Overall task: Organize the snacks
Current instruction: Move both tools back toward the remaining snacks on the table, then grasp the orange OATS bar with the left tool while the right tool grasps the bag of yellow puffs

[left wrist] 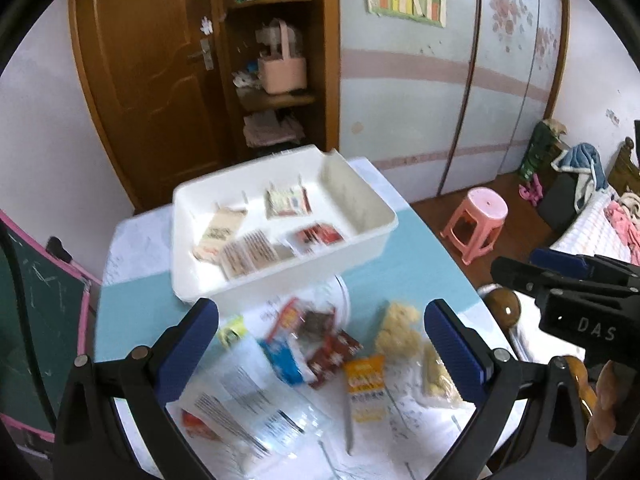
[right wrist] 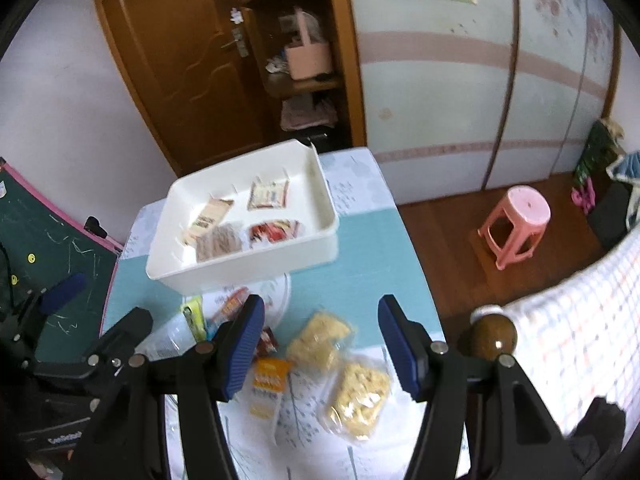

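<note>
A white tray (left wrist: 372, 200) (right wrist: 324, 196) stands at the far side of the table and holds several snack packets. Loose snacks lie in front of it: a red packet (left wrist: 334, 354), a blue-white packet (left wrist: 286, 356), an orange packet (left wrist: 365, 386) (right wrist: 269, 384), two clear bags of yellow crackers (left wrist: 400, 330) (right wrist: 358, 394) and a large clear bag (left wrist: 256, 412). My left gripper (left wrist: 320, 344) is open and empty above the loose snacks. My right gripper (right wrist: 320, 344) is open and empty above the yellow cracker bags (right wrist: 318, 340).
The table (left wrist: 408, 256) has a teal and white cloth. A pink stool (right wrist: 516, 224) stands on the wooden floor to the right. A bed (right wrist: 580, 328) with a round wooden post (right wrist: 493, 337) is at the right. A green chalkboard (left wrist: 36, 312) leans at the left.
</note>
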Available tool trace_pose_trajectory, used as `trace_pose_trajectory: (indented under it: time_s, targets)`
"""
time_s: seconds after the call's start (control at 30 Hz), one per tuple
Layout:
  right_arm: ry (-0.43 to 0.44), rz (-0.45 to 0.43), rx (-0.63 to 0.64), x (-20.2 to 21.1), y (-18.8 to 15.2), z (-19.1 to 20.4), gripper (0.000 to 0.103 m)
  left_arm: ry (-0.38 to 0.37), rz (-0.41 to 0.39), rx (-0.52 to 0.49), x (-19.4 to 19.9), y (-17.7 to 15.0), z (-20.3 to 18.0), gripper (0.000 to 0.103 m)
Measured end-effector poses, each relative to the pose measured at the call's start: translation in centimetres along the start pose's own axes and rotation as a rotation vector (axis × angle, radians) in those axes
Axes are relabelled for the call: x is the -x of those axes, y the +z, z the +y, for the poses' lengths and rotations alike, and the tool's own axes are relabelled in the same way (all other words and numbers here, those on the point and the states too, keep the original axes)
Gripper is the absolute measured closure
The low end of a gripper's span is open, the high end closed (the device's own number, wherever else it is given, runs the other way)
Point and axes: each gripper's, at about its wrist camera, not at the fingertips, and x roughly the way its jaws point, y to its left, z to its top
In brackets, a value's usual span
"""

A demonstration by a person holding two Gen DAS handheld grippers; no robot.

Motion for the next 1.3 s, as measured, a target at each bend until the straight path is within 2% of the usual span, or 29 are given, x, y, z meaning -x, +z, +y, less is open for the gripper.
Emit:
trace_pose_trajectory:
  time_s: [0.33, 0.67, 0.87, 1.0, 1.13, 1.3]
  targets:
    - [-0.067, 0.045, -0.052, -2.5, -5.4, -3.8, 0.043, -0.034, 0.182, 0.005, -5.2, -5.9, -2.2, 0.001]
    - [-0.029, 0.219, -0.191, -8.2, -10.5, -6.9, 0.043, -0.029, 0.300, -0.009, -9.5, -10.1, -3.6, 0.001]
    - [-0.033, 0.248, -0.169, -10.3, -11.1, -5.9, 0.043, -0.005, 0.348, -0.041, -12.0, -12.0, -4.7, 0.002]
    - [-0.027, 0.254, -0.165, -11.5, -11.1, -5.4, 0.043, -0.016, 0.388, -0.013, -13.4, -12.6, -4.3, 0.005]
    - [-0.037, 0.231, -0.145, -11.9, -10.7, -4.4, 0.043, -0.018, 0.398, 0.038, -14.4, -12.9, -3.3, 0.007]
    - [-0.047, 0.254, -0.123, -12.8, -10.5, -3.3, 0.043, -0.030, 0.386, 0.037, -14.6, -13.0, -3.4, 0.008]
